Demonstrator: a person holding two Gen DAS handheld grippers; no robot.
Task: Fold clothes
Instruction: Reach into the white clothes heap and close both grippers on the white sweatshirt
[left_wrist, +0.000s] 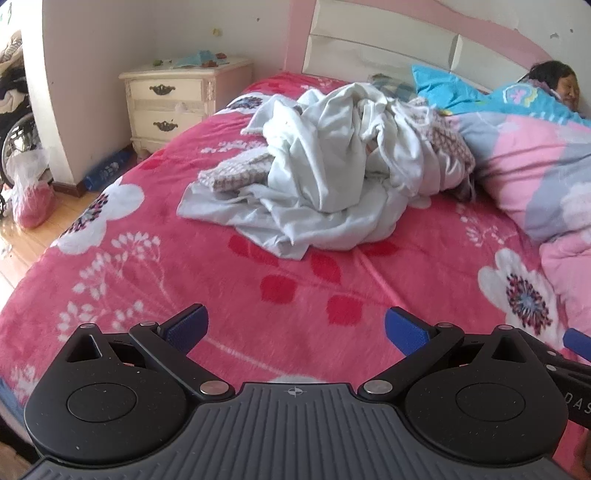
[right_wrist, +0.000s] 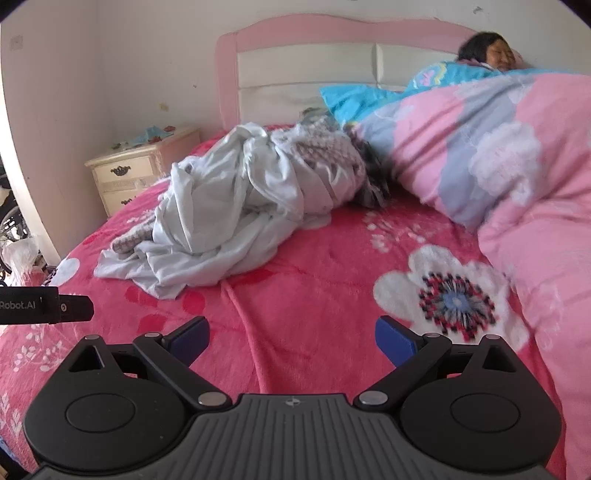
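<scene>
Clothes heap (left_wrist: 332, 177) lengthwise toward headboard (left_wrist: 388, 48), left tongs (left_wrist: 295, 328) and right tongs (right_wrist: 291, 338) wide open, empty

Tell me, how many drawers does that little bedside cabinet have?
2. The upper drawer sits just under the top of the cabinet, and the lower drawer is directly below it. Each has a dark metal handle. No others show on its front.

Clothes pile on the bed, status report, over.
Left tongs open, empty. Right tongs open, empty. Clothes pile crumpled, untouched on red blanket. Person under pink quilt beside it.
</scene>
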